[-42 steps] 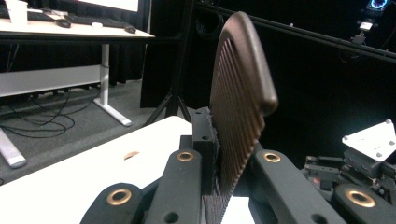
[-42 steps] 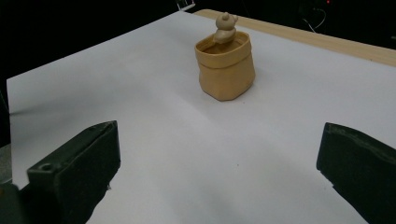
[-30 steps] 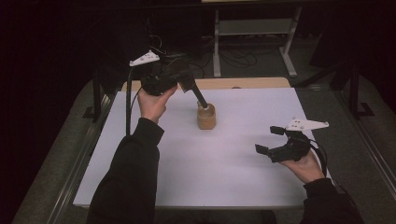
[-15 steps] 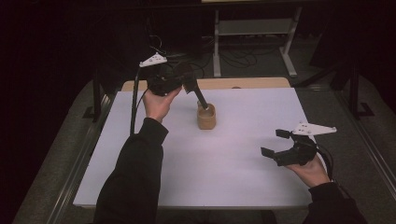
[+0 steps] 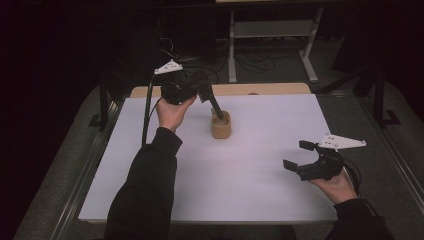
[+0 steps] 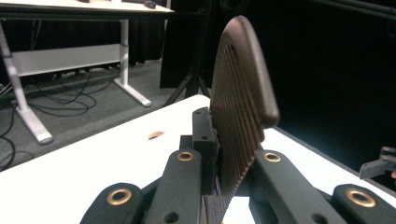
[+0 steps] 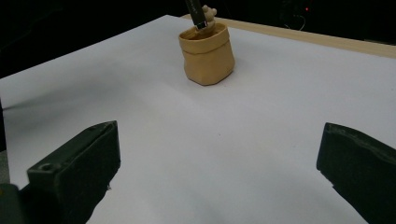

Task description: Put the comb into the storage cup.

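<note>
Basically, white table (image 5: 240, 190) carries one tan pouch-like holder (image 5: 221, 126), standing upright, mouth up, so a handle can drop in. Left gripper (image 5: 194, 91) is clamped on the dark brush (image 6: 240, 102) by its ribbed paddle head, above and behind the holder; the handle slopes down from the jaws, tip at or just inside the mouth. Right gripper (image 5: 301, 156) idles well off to the side near the table's edge, jaws spread wide, empty, holder ahead of it. Brush: dark brown, oval head, fine ridges, slim black handle.

Tan pot (image 5: 221, 126), ribbed brown spatula (image 6: 240, 93) (black handle), white table (image 5: 250, 175)
</note>
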Demonstrator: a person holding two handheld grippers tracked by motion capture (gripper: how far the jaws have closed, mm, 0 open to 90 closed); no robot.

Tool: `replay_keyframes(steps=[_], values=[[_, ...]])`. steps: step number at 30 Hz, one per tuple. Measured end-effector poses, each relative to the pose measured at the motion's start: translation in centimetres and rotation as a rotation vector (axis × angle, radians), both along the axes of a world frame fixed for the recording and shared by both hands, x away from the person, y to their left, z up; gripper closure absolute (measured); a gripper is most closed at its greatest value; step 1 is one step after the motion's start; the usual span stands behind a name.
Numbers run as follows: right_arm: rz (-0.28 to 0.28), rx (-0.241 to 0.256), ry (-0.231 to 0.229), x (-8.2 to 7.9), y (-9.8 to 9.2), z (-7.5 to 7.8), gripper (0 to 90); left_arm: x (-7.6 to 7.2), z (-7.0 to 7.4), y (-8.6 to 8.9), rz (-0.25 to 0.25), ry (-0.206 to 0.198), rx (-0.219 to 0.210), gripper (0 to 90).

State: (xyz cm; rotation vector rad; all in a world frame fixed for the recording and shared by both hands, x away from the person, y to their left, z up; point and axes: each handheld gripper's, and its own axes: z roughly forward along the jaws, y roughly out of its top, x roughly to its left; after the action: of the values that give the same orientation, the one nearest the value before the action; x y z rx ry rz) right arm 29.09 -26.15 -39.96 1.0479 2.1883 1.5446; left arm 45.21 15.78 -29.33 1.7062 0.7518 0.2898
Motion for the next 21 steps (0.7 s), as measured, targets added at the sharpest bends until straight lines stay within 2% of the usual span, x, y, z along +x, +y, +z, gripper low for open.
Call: replay_keyframes(steps=[7,15,21], values=[[-0.015,0.006,-0.005,-0.3,-0.4,-0.2,0.0,0.3,-0.9,-0.3,-0.001,0.011,0.006,85.1],[-0.027,0.005,-0.009,-0.7,-0.9,-0.7,0.0,0.3,-2.0,-0.8,-0.004,0.007,0.047,85.1],[-0.031,0.002,-0.009,-0.9,-1.0,-0.9,0.0,0.4,-2.6,-0.9,-0.006,0.016,0.059,85.1]])
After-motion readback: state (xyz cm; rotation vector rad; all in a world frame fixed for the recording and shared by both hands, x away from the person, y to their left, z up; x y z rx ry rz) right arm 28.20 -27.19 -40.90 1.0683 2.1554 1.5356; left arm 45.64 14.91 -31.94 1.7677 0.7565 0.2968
